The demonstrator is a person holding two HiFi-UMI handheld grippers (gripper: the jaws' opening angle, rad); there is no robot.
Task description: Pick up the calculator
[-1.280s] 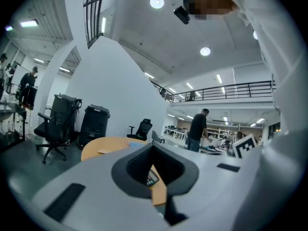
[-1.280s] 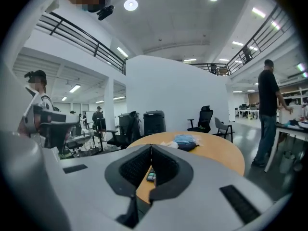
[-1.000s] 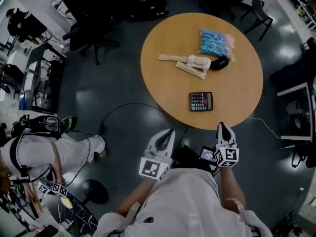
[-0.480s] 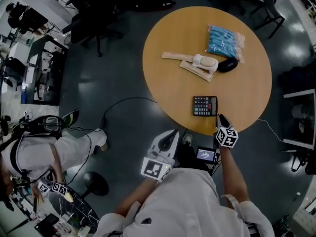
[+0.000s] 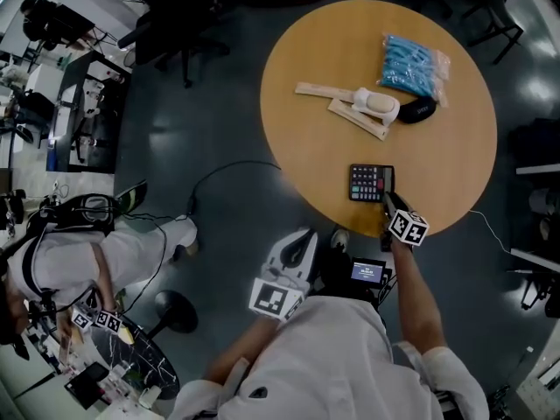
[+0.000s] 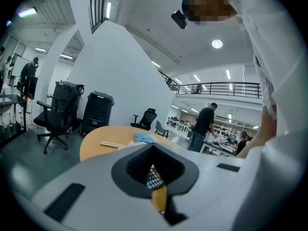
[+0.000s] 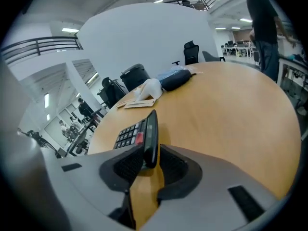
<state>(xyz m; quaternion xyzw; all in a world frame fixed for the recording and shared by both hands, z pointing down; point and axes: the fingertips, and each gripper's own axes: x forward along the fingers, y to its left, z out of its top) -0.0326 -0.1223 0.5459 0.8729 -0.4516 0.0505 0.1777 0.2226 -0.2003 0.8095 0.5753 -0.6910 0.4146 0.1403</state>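
The calculator (image 5: 371, 183) lies keys-up near the front edge of a round wooden desk (image 5: 306, 77), one end already taken between the jaws of the right gripper (image 5: 388, 201), which reaches in low over the rim. In the right gripper view, the calculator's dark edge (image 7: 150, 138) stands between the two pads. The jaws are apart around it, with a sliver of gap on one side, so the hold does not look clamped yet. The left gripper (image 5: 297, 241) hangs back off the desk above the floor, clenched on nothing. Farther across the desk, well apart from the calculator, sit a blue packet (image 5: 409, 64), a dark pouch (image 5: 418, 109) and some pale flat strips (image 5: 337, 101). The risk lies in how little of the calculator is between the pads. A squeeze on one end alone may let the body pivot or sag once lifted. Closing off-centre may push it sideways across the smooth top, and with the rim so near, a slip could send it to the floor.
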